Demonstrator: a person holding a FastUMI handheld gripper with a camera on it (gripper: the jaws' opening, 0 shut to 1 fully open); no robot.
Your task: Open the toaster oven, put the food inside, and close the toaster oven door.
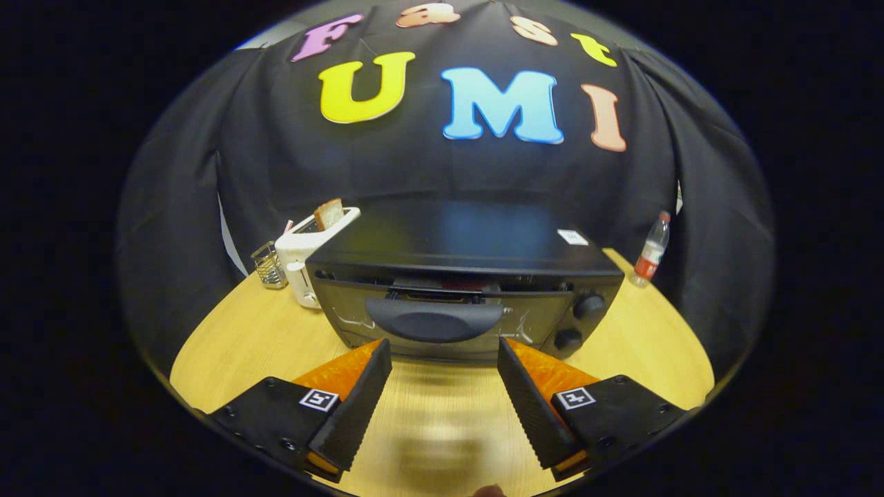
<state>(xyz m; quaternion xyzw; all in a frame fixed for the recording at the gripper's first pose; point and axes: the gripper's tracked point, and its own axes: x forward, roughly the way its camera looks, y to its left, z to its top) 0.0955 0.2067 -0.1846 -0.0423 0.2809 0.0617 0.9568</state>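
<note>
A black toaster oven (476,255) stands on the round wooden table (228,338), just ahead of my fingers. Its glass door (442,317) is tipped slightly ajar at the top, showing a thin gap along the upper edge. The wide dark handle (434,323) sits on the door's upper half, and two knobs (587,307) are at the right. My gripper (443,352) is open, its fingertips a little below the handle and apart from the door. Nothing lies between the fingers. A slice of bread (329,213) pokes up from a white toaster behind the oven's left side.
The white toaster (304,255) stands left of the oven, with a small wire holder (268,264) beside it. A plastic bottle with a red label (650,252) stands at the back right near the table's edge. Black cloth walls close in behind.
</note>
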